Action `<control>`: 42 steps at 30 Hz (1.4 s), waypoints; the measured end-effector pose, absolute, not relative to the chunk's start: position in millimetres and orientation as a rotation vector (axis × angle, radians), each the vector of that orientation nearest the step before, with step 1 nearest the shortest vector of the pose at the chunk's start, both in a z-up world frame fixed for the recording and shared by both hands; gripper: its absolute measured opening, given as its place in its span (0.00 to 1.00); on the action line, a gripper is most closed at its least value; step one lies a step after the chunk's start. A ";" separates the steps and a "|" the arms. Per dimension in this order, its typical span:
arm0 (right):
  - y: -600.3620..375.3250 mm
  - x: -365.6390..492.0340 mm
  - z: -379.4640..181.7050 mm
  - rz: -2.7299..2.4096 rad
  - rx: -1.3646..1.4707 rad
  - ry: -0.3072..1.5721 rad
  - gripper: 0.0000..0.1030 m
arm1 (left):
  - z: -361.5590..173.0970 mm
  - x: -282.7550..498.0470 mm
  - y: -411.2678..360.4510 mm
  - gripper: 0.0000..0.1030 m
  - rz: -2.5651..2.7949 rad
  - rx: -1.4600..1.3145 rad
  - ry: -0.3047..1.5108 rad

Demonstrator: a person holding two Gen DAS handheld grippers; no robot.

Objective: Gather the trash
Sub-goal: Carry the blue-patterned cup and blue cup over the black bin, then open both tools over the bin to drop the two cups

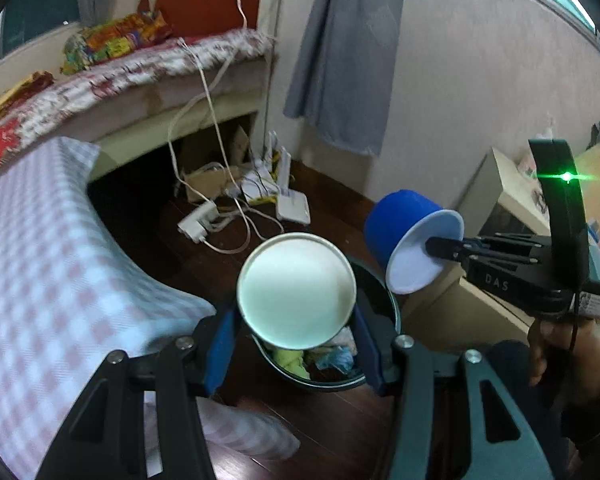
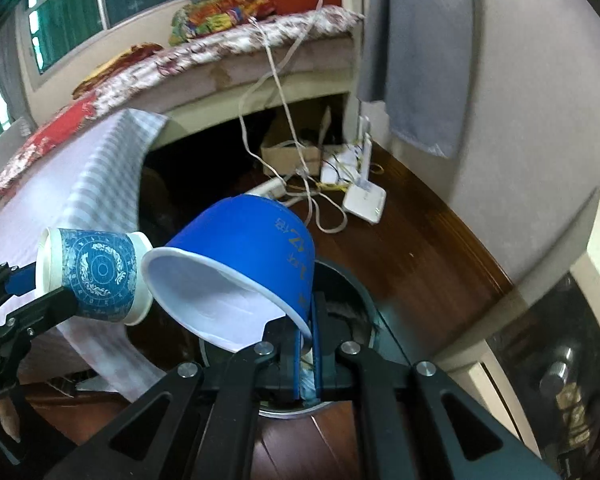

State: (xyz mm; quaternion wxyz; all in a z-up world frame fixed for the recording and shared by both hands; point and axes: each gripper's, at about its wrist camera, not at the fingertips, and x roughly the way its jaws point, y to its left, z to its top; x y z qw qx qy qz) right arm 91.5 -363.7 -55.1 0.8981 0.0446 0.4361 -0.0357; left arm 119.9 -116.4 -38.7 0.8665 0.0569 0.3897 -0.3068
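My left gripper [image 1: 295, 340] is shut on a paper cup [image 1: 296, 292] whose white round end faces the camera. In the right wrist view that cup [image 2: 96, 276] shows a blue ornamental pattern and lies sideways in the left gripper [image 2: 40, 292]. My right gripper [image 2: 306, 336] is shut on the rim of a blue paper bowl [image 2: 244, 248] with a white inside, tilted mouth-down. From the left it shows as the bowl [image 1: 404, 224] pinched by the right gripper [image 1: 440, 247]. Both cups hang over a dark round trash bin [image 1: 384, 304] on the floor, with crumpled trash inside. The bin's rim [image 2: 364, 292] is partly hidden.
A checked cloth [image 1: 52, 264] drapes a surface on the left. Behind it stands a bed [image 1: 140, 76]. A power strip [image 1: 198, 222], cables, a white router [image 2: 364, 198] and a cardboard box [image 2: 290, 156] lie on the dark wood floor. A cream cabinet [image 2: 540, 320] stands at right.
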 end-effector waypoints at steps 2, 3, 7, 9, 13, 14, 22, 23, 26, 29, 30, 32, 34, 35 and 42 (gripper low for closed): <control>-369.9 91.0 -63.2 -0.081 0.102 0.920 0.05 | -46.7 122.5 -126.5 0.53 -0.650 0.131 0.833; -375.1 90.1 -68.8 -0.088 0.103 0.928 0.05 | -51.1 124.2 -131.6 0.53 -0.656 0.136 0.844; -388.6 90.8 -90.4 -0.104 0.117 0.968 0.05 | -68.8 131.4 -147.9 0.53 -0.673 0.162 0.870; -393.3 95.8 -104.7 -0.102 0.120 0.997 0.05 | -78.7 135.7 -153.9 0.53 -0.675 0.178 0.894; -397.5 110.0 -131.7 -0.093 0.127 1.050 0.05 | -91.5 142.5 -163.1 0.54 -0.677 0.192 0.919; -399.2 114.1 -137.9 -0.091 0.132 1.062 0.05 | -94.8 144.5 -165.2 0.54 -0.677 0.194 0.927; -412.2 139.6 -177.5 -0.150 0.101 1.122 0.83 | -126.0 163.1 -176.6 0.69 -0.632 0.174 1.011; -417.1 139.0 -179.9 -0.186 0.094 1.124 1.00 | -127.1 163.0 -175.9 0.73 -0.624 0.169 1.014; -427.3 131.2 -178.5 -0.246 0.074 1.108 1.00 | -127.1 158.3 -175.0 0.86 -0.602 0.193 1.000; -435.9 122.6 -176.1 -0.285 0.067 1.106 1.00 | -128.7 155.6 -174.6 0.90 -0.574 0.212 0.992; -436.8 120.7 -174.5 -0.291 0.065 1.103 1.00 | -129.1 154.6 -174.2 0.90 -0.555 0.218 0.997; -438.2 115.5 -170.0 -0.291 0.068 1.094 1.00 | -127.8 153.7 -171.6 0.92 -0.541 0.217 0.993; -436.3 108.8 -161.7 -0.288 0.060 1.078 1.00 | -124.2 151.5 -168.8 0.94 -0.526 0.216 0.987; -433.9 105.7 -156.2 -0.280 0.058 1.069 1.00 | -120.2 148.7 -166.8 0.94 -0.523 0.209 0.987; -409.5 89.6 -113.0 -0.243 0.038 0.990 1.00 | -92.8 132.5 -156.7 0.94 -0.499 0.198 0.947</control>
